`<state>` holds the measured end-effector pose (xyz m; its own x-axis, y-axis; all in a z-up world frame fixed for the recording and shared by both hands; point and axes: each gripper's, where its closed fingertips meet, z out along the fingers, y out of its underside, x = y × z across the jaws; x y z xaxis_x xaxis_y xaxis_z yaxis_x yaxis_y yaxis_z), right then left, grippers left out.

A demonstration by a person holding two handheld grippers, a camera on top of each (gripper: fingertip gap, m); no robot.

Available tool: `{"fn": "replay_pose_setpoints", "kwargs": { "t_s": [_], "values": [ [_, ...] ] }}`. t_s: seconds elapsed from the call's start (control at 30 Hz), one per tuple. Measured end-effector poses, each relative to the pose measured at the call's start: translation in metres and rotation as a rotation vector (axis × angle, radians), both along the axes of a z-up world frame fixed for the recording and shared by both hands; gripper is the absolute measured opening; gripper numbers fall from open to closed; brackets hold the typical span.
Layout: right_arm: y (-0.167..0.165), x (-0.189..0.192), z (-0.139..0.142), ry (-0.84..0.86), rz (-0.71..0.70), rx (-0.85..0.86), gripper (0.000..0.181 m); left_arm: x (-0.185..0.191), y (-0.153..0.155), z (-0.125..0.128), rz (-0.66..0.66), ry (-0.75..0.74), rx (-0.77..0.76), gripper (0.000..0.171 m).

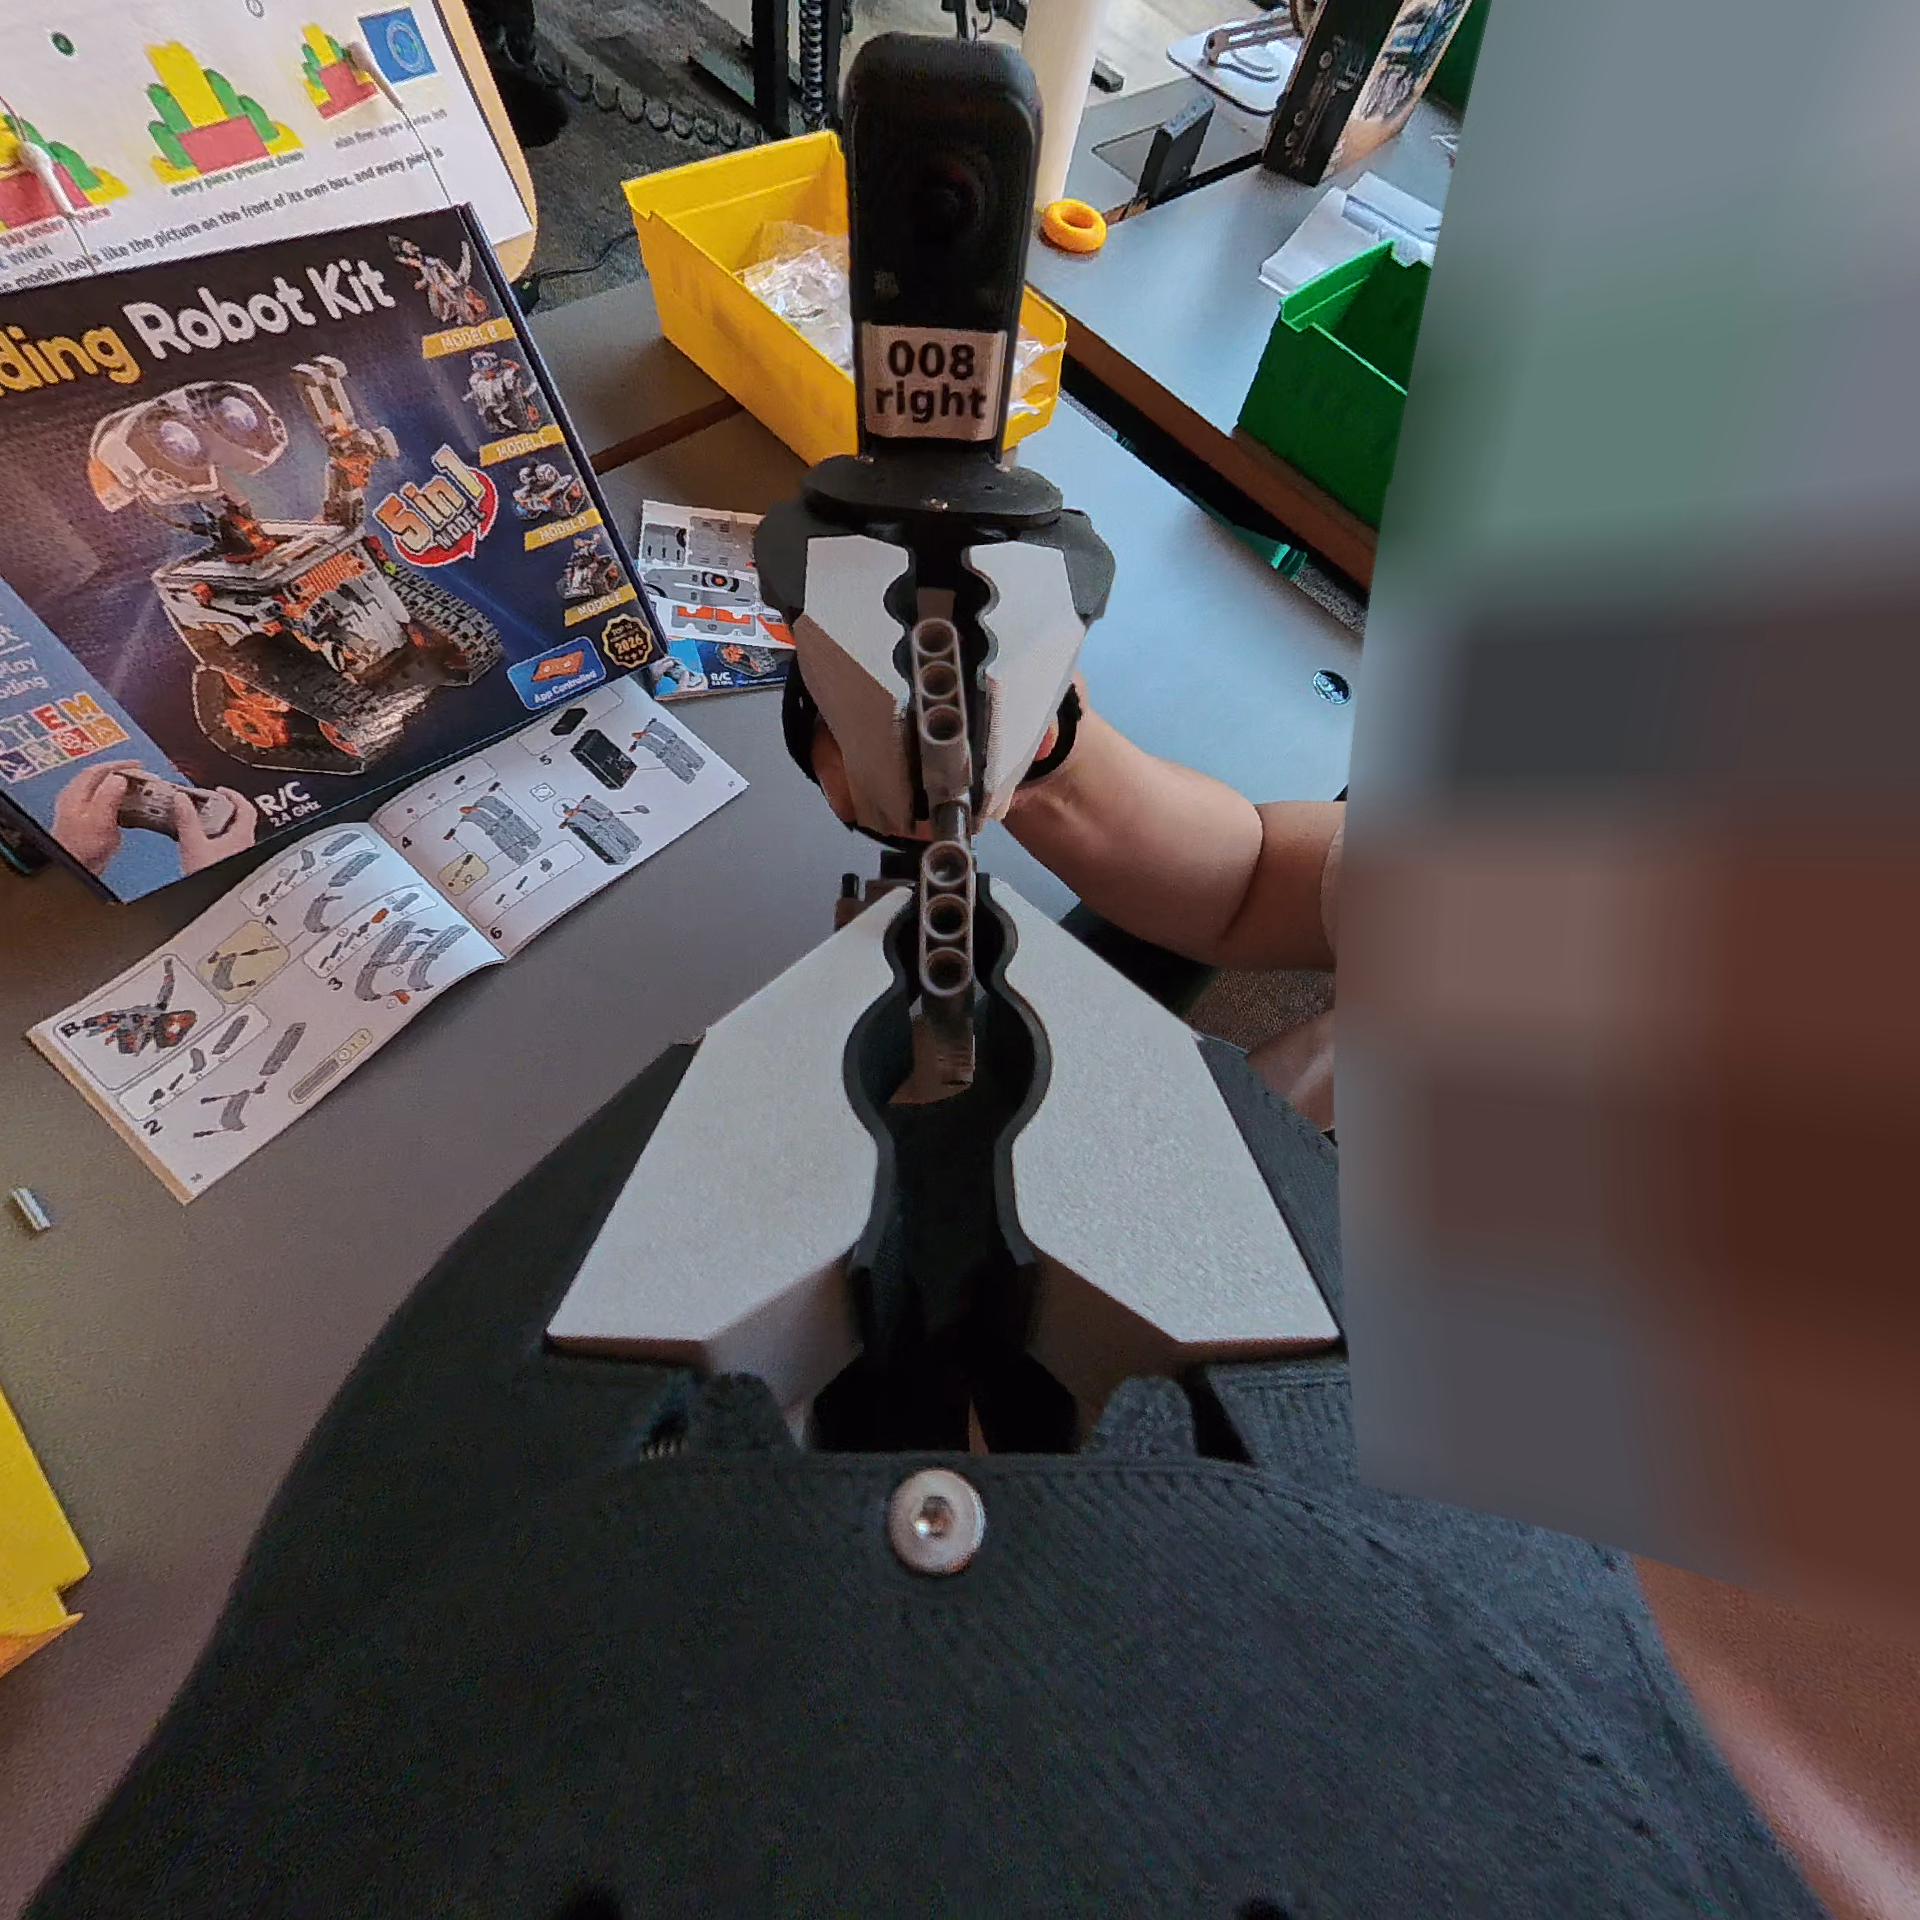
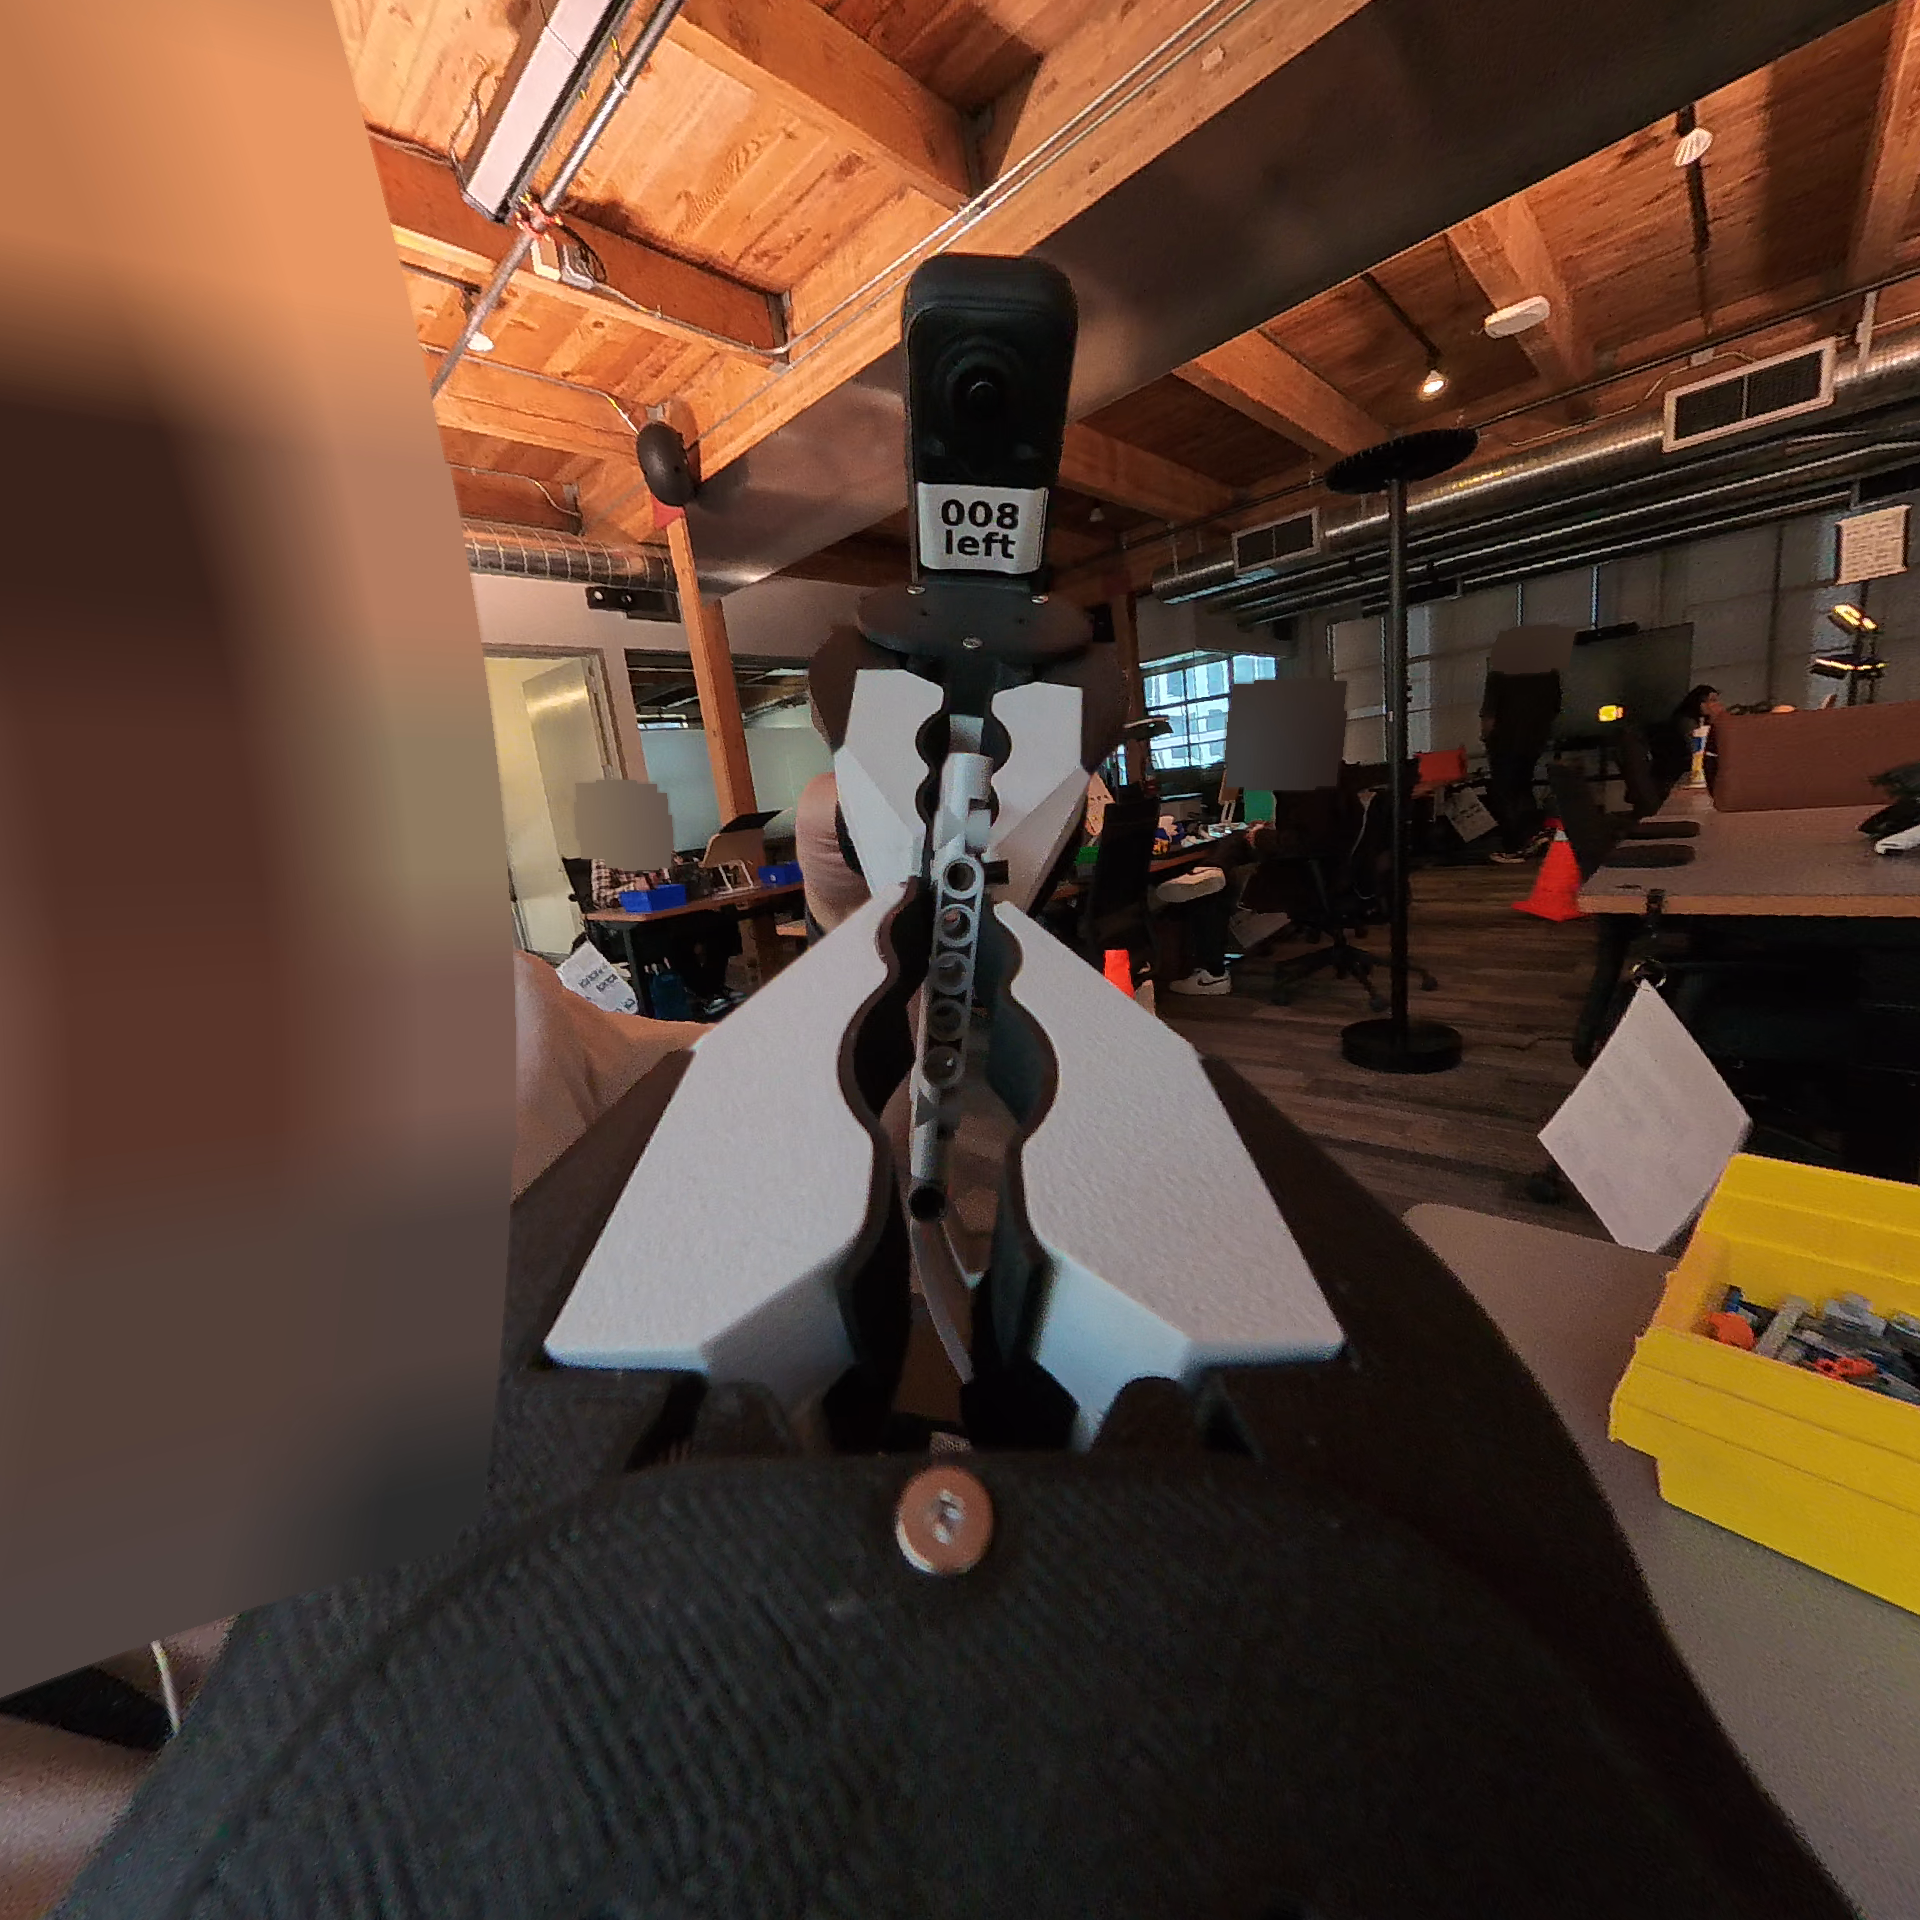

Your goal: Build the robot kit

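Observation:
My left gripper (image 1: pixel 945 899) is shut on a short grey holed beam (image 1: pixel 945 920), held in the air above the grey table (image 1: pixel 727 1039). My right gripper (image 1: pixel 940 800) faces it tip to tip and is shut on a second grey holed beam (image 1: pixel 935 681). A dark pin (image 1: pixel 951 821) bridges the small gap between the two beams. In the right wrist view, my right gripper (image 2: pixel 954 899) grips its holed beam (image 2: pixel 951 997), which runs back between its fingers, and the left gripper (image 2: pixel 966 852) stands just beyond with its light grey piece (image 2: pixel 968 790).
A robot kit box (image 1: pixel 260 520) leans at the left, with an open instruction booklet (image 1: pixel 395 935) before it. A yellow bin (image 1: pixel 727 281) and a green bin (image 1: pixel 1330 384) stand behind. A small grey piece (image 1: pixel 29 1210) lies at the left. A yellow bin of parts (image 2: pixel 1766 1382) sits at the right.

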<state>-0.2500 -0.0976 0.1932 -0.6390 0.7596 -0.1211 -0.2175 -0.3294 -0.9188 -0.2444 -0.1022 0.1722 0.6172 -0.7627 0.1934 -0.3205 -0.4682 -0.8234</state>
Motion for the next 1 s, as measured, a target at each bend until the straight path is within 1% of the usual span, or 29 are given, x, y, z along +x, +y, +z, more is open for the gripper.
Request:
{"fn": "replay_pose_setpoints", "kwargs": {
  "t_s": [0.03,0.23,0.43,0.6,0.77,0.93,1.0],
  "values": [
    [0.000,0.000,0.000,-0.004,-0.009,0.009,0.006,0.000,0.000,-0.001,0.000,0.007,-0.006,0.005],
    [0.000,-0.005,-0.007,-0.050,-0.062,0.065,0.006,-0.005,0.001,-0.007,0.007,0.082,-0.025,0.005],
    [-0.001,-0.006,-0.008,-0.057,-0.044,0.060,0.006,-0.006,0.000,-0.009,-0.002,0.105,-0.036,0.005],
    [-0.004,-0.006,-0.013,-0.079,-0.041,0.100,0.006,-0.006,-0.002,-0.013,-0.012,0.124,-0.053,0.005],
    [-0.001,-0.010,-0.015,-0.079,-0.122,0.153,0.006,-0.011,0.001,-0.016,0.020,0.176,-0.057,0.005],
    [0.008,-0.015,-0.013,-0.063,-0.232,0.161,0.006,-0.015,0.010,-0.015,0.066,0.173,-0.052,0.005],
    [0.007,-0.012,-0.013,-0.067,-0.200,0.154,0.006,-0.013,0.008,-0.015,0.048,0.160,-0.067,0.005]
  ]
}}
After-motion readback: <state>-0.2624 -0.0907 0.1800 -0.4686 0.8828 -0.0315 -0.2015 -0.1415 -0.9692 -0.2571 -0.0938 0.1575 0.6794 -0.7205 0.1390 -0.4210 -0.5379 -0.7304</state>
